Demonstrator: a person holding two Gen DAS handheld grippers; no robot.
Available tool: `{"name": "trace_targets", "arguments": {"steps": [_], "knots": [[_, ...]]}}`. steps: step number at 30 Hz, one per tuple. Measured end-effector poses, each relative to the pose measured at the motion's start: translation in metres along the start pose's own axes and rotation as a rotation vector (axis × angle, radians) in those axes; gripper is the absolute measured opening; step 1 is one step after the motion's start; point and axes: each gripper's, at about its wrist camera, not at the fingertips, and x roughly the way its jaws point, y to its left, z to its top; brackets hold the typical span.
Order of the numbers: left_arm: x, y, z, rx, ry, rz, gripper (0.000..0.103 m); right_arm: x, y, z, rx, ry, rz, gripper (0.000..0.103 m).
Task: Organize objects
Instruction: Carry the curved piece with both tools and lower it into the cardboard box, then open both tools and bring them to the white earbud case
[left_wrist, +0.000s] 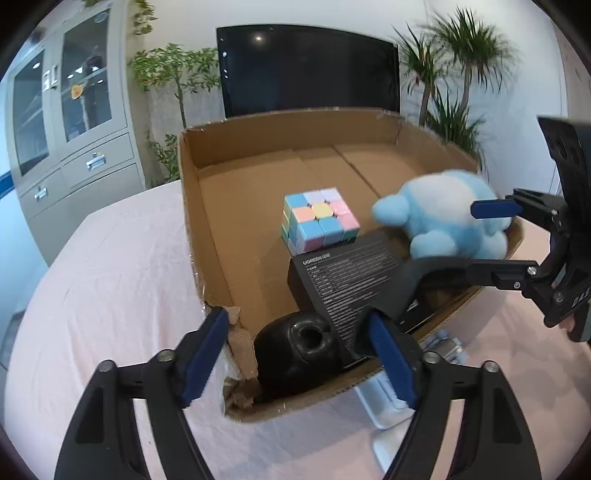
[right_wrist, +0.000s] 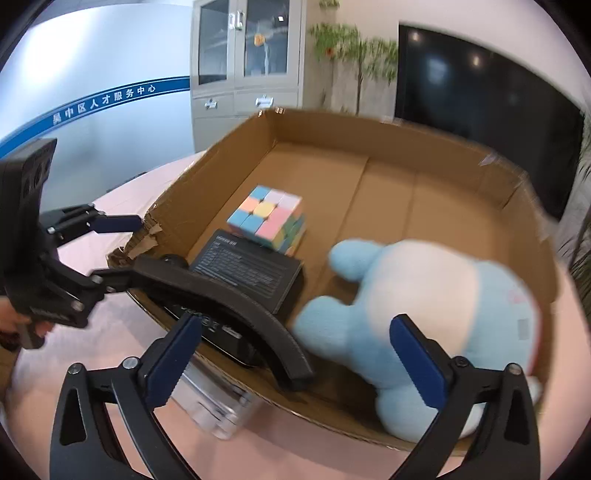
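Inside the cardboard box (right_wrist: 388, 133) lies a blurred blue-and-white plush toy (right_wrist: 417, 314).

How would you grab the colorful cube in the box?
Come from above and pinch two opposite flat sides of the cube. It sits upright on the cardboard box floor, top face open; the black box crowds its near side, so a level approach from there looks blocked.

The blue wall stripe (right_wrist: 107, 100) reads "吴中区人才服务中心", the black box (left_wrist: 345, 275) carries what looks like "UGREEN" above fine print too small to read.
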Motion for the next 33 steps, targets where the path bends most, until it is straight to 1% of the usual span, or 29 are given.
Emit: {"name": "trace_targets", "arguments": {"steps": [3, 4, 5, 6, 9, 11, 12, 13, 15, 16, 17, 19, 21, 23, 26, 27, 29, 33], "knots": [[-0.011, 0.002, -0.005, -0.026, -0.01, 0.001, 0.083, -0.017, -0.004, -0.007, 0.022, -0.012, 0.007, 0.102], [-0.016, 0.001, -0.008, -0.027, -0.013, -0.002, 0.085, -0.022, -0.003, -0.009, 0.024, -0.023, 0.013, 0.102], [-0.018, -0.001, -0.01, -0.02, -0.013, -0.002, 0.089, -0.025, -0.002, -0.011, 0.021, -0.027, 0.015, 0.102], [-0.018, -0.004, -0.012, -0.009, -0.012, 0.007, 0.09, -0.025, -0.002, -0.012, 0.016, -0.022, 0.006, 0.102], [-0.016, -0.014, -0.012, 0.029, 0.015, 0.061, 0.091, -0.016, -0.005, -0.012, 0.028, 0.022, -0.05, 0.102], [-0.014, -0.016, -0.011, 0.051, 0.013, 0.09, 0.091, -0.016, -0.006, -0.013, 0.048, 0.027, -0.038, 0.102], [-0.015, -0.018, -0.01, 0.059, 0.014, 0.112, 0.091, -0.021, -0.005, -0.014, 0.056, 0.015, -0.035, 0.102], [-0.017, -0.019, -0.009, 0.061, 0.01, 0.118, 0.091, -0.026, -0.003, -0.016, 0.058, 0.006, -0.028, 0.102], [-0.025, -0.02, -0.01, 0.053, -0.011, 0.064, 0.091, -0.038, 0.003, -0.02, 0.056, -0.011, -0.006, 0.102], [-0.026, -0.024, -0.01, 0.071, -0.009, 0.044, 0.092, -0.042, 0.005, -0.023, 0.052, -0.013, -0.002, 0.102], [-0.026, -0.027, -0.01, 0.092, -0.001, 0.062, 0.093, -0.045, 0.008, -0.024, 0.045, -0.014, -0.002, 0.102], [-0.014, -0.036, -0.007, 0.165, 0.028, 0.145, 0.093, -0.048, 0.015, -0.027, 0.032, -0.009, -0.001, 0.102], [-0.003, -0.037, -0.004, 0.189, 0.044, 0.173, 0.093, -0.051, 0.02, -0.031, 0.028, -0.007, 0.005, 0.102], [0.006, -0.034, -0.001, 0.169, 0.048, 0.197, 0.093, -0.053, 0.025, -0.035, 0.022, -0.005, 0.007, 0.102], [0.008, -0.026, -0.001, 0.128, 0.042, 0.218, 0.093, -0.055, 0.033, -0.04, 0.002, 0.004, 0.005, 0.102], [0.009, -0.024, -0.002, 0.122, 0.036, 0.234, 0.093, -0.055, 0.035, -0.042, -0.002, 0.009, 0.008, 0.102], [0.013, -0.019, -0.006, 0.12, 0.041, 0.292, 0.093, -0.053, 0.039, -0.046, -0.005, 0.021, 0.017, 0.102], [0.018, -0.004, -0.014, 0.068, 0.047, 0.329, 0.093, -0.046, 0.046, -0.052, -0.012, 0.046, 0.03, 0.102]]}}
